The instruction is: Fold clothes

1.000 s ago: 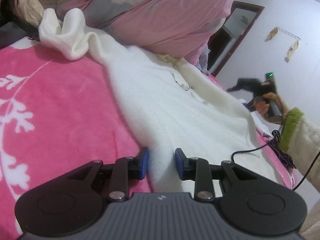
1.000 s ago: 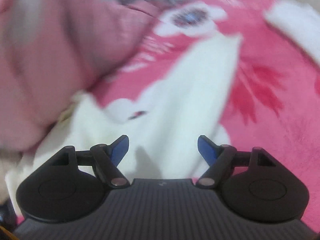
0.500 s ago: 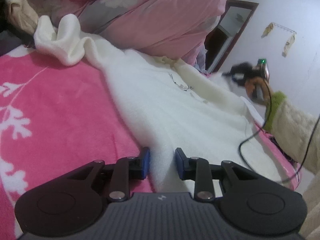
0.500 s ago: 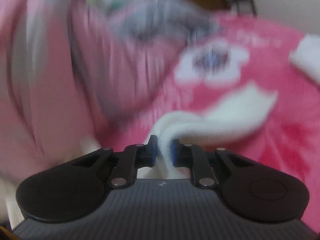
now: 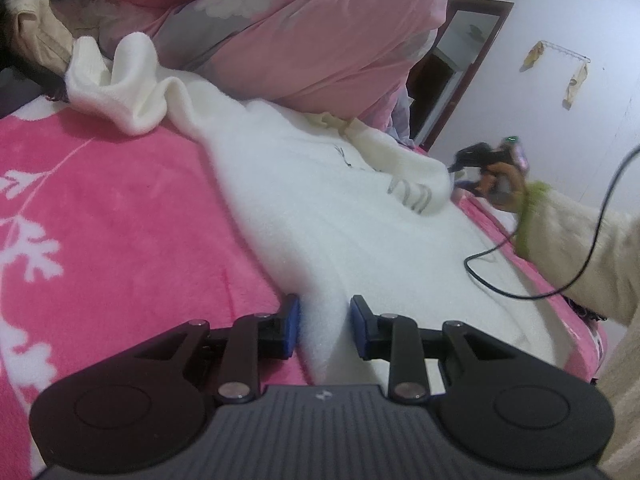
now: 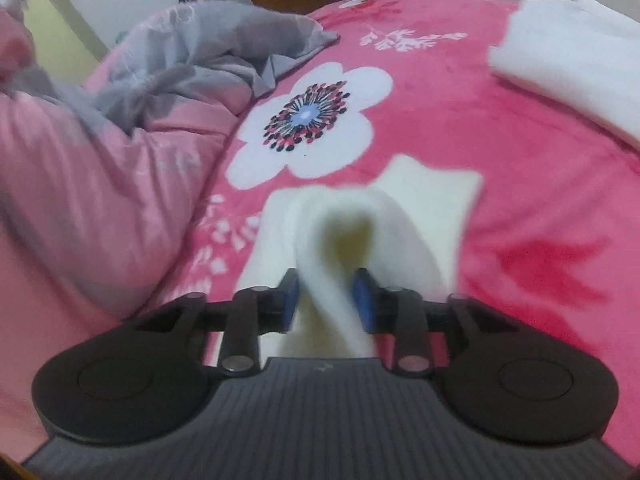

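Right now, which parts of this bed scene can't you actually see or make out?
- Left wrist view: white garment far edge, under the pink quilt.
- Left wrist view: right gripper, tiny and blurred.
- Right wrist view: sleeve between the opening jaws, motion-blurred.
- Right wrist view: folded white cloth, cut off.

My left camera sits low behind my left gripper (image 5: 323, 326) and looks along the white garment (image 5: 304, 208) over the pink blanket (image 5: 120, 208), toward the wall. My right camera looks close over my right gripper (image 6: 326, 300), down across the same blanket (image 6: 540, 160) toward the quilt (image 6: 100, 184). Both views share the blanket and the garment (image 6: 332, 240); the left view also catches my right hand (image 5: 500, 184).
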The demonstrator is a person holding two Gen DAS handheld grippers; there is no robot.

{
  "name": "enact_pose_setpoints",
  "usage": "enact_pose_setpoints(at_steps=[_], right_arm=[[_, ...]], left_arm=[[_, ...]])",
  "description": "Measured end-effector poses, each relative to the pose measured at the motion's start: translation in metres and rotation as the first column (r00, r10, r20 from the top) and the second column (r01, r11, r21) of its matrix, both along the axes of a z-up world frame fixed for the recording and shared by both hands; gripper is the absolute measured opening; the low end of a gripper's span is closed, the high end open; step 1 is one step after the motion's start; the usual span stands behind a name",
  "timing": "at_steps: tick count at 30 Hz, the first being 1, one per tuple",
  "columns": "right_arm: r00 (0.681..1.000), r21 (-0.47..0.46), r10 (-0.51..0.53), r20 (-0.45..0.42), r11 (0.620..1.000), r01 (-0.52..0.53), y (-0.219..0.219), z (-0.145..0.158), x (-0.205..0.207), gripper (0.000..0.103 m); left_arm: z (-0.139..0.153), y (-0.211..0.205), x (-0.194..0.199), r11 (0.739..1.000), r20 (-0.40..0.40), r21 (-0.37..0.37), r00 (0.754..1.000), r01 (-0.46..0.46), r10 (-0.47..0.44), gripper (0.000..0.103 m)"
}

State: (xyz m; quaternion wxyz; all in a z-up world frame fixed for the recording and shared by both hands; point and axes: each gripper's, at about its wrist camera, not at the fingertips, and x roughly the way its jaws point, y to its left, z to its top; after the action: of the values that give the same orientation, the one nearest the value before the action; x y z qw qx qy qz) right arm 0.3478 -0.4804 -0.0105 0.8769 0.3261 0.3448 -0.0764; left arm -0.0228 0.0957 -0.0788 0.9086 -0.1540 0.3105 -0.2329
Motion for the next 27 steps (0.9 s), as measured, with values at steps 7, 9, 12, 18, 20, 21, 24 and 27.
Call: enact_pose_setpoints(at_steps=[7, 9, 12, 18, 20, 21, 24, 27], right_arm=[[0.959, -0.053, 0.281, 0.031, 0.959, -0.279, 0.053, 0.037, -0.038, 0.053], [0.897, -0.184, 0.441, 0.020, 0.884, -0.430, 0.096, 0.044, -0.027, 0.065], [0.788, -0.330, 0.614, -0.052, 0.734, -0.594, 0.154, 0.042, -0.007, 0.073], [0.715, -0.357, 0.663, -0.220, 0.628, -0.692, 0.208, -0.006, 0.030, 0.018], [0.728, -0.398, 0.658, -0.194, 0.625, -0.671, 0.213, 0.002, 0.025, 0.012], [0.750, -0.433, 0.642, -0.161, 0.637, -0.638, 0.212, 0.012, 0.023, 0.012], [0.808, -0.474, 0.588, -0.039, 0.701, -0.533, 0.200, 0.038, 0.029, 0.012], [0.842, -0.479, 0.539, 0.000, 0.739, -0.473, 0.196, 0.036, 0.050, 0.012]], left_arm=[[0.000, 0.000, -0.001, 1.000, 0.002, -0.002, 1.000, -0.001, 0.001, 0.030], [0.000, 0.000, -0.001, 1.000, 0.004, -0.002, 1.000, -0.001, 0.001, 0.030], [0.000, 0.001, -0.002, 1.000, 0.008, -0.003, 1.000, 0.000, 0.000, 0.030], [-0.001, 0.000, -0.002, 1.000, 0.014, -0.003, 1.000, -0.001, 0.001, 0.031], [-0.001, 0.000, -0.002, 1.000, 0.013, -0.003, 1.000, -0.001, 0.001, 0.031], [0.000, 0.000, -0.002, 1.000, 0.013, 0.001, 1.000, -0.001, 0.001, 0.031], [0.001, -0.002, -0.002, 1.000, 0.017, 0.012, 1.000, -0.001, 0.001, 0.031], [0.000, -0.002, -0.002, 1.000, 0.018, 0.014, 1.000, 0.000, 0.000, 0.031]])
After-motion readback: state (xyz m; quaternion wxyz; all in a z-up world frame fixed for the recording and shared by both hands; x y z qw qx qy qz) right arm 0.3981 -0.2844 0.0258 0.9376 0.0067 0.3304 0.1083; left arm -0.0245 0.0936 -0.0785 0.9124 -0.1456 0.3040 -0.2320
